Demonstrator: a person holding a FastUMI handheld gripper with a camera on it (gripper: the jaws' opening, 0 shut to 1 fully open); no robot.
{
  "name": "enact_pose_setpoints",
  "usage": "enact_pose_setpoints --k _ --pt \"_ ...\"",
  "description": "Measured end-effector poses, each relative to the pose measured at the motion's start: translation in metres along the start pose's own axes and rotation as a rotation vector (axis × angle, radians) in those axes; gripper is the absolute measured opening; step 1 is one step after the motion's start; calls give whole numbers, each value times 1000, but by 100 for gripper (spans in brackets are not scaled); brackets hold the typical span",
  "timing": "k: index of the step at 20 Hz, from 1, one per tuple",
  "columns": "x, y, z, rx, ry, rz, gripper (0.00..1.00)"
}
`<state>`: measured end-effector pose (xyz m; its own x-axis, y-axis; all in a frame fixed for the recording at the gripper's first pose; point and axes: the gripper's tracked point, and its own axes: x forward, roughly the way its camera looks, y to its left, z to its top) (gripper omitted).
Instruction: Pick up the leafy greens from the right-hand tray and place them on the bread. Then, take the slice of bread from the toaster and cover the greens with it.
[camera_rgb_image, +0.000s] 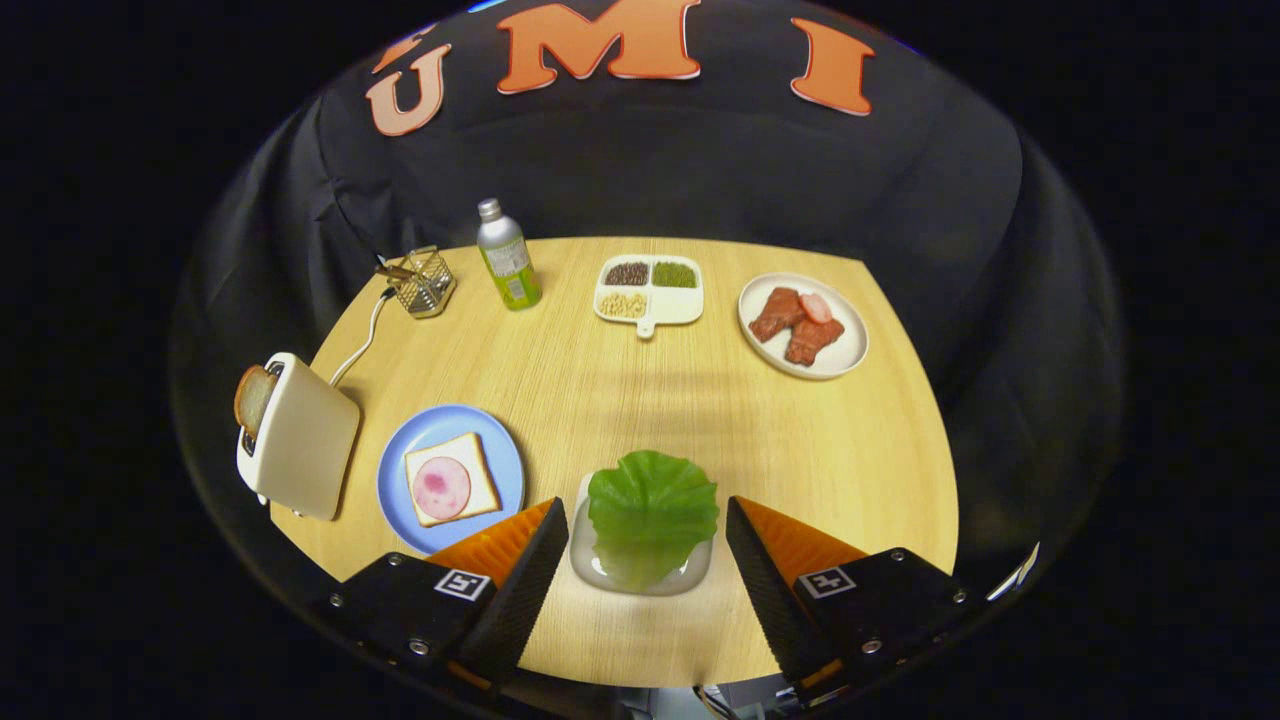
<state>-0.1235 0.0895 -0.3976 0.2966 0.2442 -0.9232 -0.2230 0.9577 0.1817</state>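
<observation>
Wide-open claw (647, 520) holds nothing; ruffled green lettuce leaf (651, 512) lies between its fingers on a tray (590, 570).

Gripper (647, 520) fingers spread wide, leafy greens (652, 515) between them, untouched, lying on a small tray (590, 565) at the table's (600, 380) near edge. Left of the tray, just beside the left finger: plate (400, 480) with a bread slice (452, 478) on it, ham round (441, 488) on top of the bread. Further left, at the table edge, toaster (300, 435) with a slice of bread (253, 397) standing in its slot; cord (362, 340) runs back toward a wire basket (420, 282). Bottle (507, 255) upright just right of the basket. Far centre: divided dish (650, 290) with grains in three compartments. Far right: plate of meat pieces (803, 325).
</observation>
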Motion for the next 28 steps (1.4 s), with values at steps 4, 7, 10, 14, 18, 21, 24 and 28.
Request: enact_pose_setpoints --k 4,7,10,14,18,21,24,28 --pt "25 -1 -24 22 99 6 96" --pt "42 -1 -40 40 161 7 95" --pt "58 1 -52 59 219 12 95" --pt "79 0 -66 77 280 1 95" --pt "99 1 -75 111 320 1 90" --pt "110 -1 -76 113 325 -18 87" --pt "119 0 -75 118 328 -21 83" --pt "124 0 -80 106 338 -48 78"
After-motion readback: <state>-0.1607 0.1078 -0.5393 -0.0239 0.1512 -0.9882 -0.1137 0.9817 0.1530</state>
